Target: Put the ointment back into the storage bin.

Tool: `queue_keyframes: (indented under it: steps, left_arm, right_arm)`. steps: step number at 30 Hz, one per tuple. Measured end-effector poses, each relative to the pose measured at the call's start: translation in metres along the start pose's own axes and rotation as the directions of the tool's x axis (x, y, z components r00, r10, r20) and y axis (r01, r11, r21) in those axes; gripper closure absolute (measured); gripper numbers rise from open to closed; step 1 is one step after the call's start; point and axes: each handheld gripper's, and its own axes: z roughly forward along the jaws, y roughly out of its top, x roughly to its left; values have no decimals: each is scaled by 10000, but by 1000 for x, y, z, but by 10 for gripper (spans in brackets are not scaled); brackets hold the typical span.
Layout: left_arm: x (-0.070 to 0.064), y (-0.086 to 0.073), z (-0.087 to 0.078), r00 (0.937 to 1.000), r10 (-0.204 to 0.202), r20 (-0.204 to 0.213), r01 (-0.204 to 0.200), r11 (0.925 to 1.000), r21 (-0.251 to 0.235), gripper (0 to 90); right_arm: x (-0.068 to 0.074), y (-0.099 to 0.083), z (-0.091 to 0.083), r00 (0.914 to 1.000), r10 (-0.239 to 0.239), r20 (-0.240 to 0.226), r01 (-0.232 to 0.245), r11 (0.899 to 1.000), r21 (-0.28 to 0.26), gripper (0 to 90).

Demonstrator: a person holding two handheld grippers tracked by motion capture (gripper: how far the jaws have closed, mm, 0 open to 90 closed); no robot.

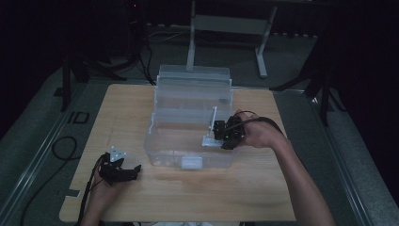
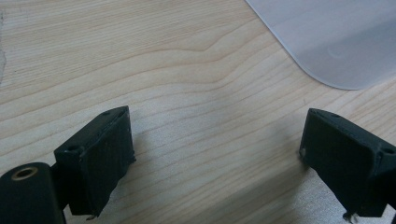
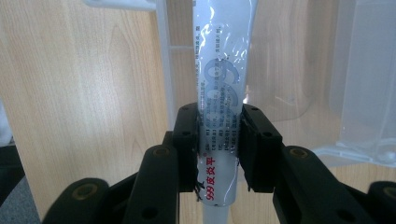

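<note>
- One clear plastic box [image 1: 190, 141] with its lid up
- One silver ointment tube [image 3: 223, 112] (red and blue print on it)
- Two black grippers: left gripper [image 1: 134, 172], right gripper [image 1: 217, 133]
- One wooden table [image 1: 188, 193]

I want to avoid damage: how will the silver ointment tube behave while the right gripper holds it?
The tube looks soft, so the right gripper may dent it. Its glossy skin could slip. It seems light, and held near one end it may droop.
</note>
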Motion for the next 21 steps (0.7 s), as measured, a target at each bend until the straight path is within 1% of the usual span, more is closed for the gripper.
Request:
queue_keyframes:
  steps: [2,8,21]
  left_arm:
    - [0,0,0,10000,3,3,-3,10000,5,100]
    - [0,0,0,10000,-2,-5,1,10000,-11,100]
    - [0,0,0,10000,-10,-6,10,10000,-17,100]
  right_arm:
    - [0,1,2,10000,20,-34,-20,10000,31,697]
    - [-2,3,6,9999,73,71,-73,10000,29,695]
    - [-4,8,11,9999,119,-63,-119,9999,78,697]
